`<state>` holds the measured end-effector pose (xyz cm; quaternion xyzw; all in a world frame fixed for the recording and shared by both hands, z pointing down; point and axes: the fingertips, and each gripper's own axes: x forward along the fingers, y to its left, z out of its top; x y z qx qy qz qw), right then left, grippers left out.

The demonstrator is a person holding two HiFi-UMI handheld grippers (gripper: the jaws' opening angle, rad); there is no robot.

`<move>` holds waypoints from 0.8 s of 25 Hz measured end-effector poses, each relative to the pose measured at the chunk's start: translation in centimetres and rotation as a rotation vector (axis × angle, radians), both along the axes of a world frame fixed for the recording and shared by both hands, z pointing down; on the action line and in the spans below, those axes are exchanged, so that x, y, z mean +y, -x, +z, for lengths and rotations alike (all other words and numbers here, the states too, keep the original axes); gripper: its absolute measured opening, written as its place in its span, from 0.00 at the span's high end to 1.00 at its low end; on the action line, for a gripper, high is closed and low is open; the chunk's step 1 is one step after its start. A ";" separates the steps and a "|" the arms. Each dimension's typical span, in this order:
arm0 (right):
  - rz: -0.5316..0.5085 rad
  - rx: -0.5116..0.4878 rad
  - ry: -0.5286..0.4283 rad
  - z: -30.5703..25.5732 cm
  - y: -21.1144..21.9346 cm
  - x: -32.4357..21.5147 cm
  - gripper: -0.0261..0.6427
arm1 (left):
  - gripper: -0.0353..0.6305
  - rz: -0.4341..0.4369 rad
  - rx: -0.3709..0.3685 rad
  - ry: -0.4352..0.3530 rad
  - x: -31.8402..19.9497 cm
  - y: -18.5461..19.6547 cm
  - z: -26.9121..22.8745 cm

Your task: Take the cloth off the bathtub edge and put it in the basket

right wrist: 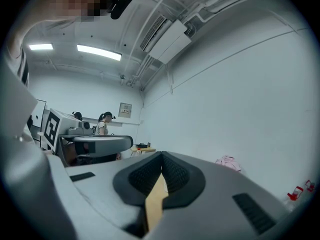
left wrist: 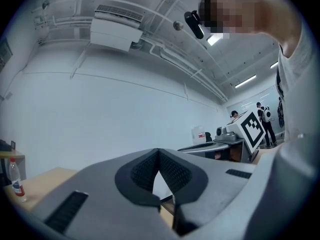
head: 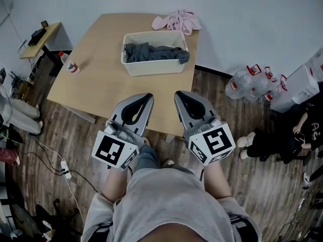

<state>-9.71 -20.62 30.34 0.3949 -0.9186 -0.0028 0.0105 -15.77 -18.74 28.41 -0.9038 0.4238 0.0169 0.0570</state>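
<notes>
A white basket (head: 154,67) stands on the wooden table (head: 101,79) with a dark grey cloth (head: 156,53) lying in it. A pink cloth (head: 177,20) lies at the table's far right corner and shows as a small pink heap (right wrist: 227,162) in the right gripper view. My left gripper (head: 147,98) and right gripper (head: 179,96) hang side by side over the table's near edge, short of the basket. Both are shut with their tips meeting and nothing between them. No bathtub is in view.
A small bottle (head: 70,65) stands at the table's left edge. Large water jugs (head: 250,82) sit on the floor at the right, next to a seated person (head: 282,135). A side desk (head: 43,37) stands at the far left. A power strip (head: 64,168) lies on the floor.
</notes>
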 end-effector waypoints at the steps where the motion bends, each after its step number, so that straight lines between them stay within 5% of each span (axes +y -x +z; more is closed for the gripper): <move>1: 0.001 -0.003 0.000 0.0 0.0 0.0 0.94 | 0.95 -0.001 0.001 0.000 0.0 0.0 0.0; 20: -0.012 -0.021 0.022 0.3 -0.1 -0.3 0.94 | 0.95 -0.019 0.000 0.005 -0.2 0.2 -0.1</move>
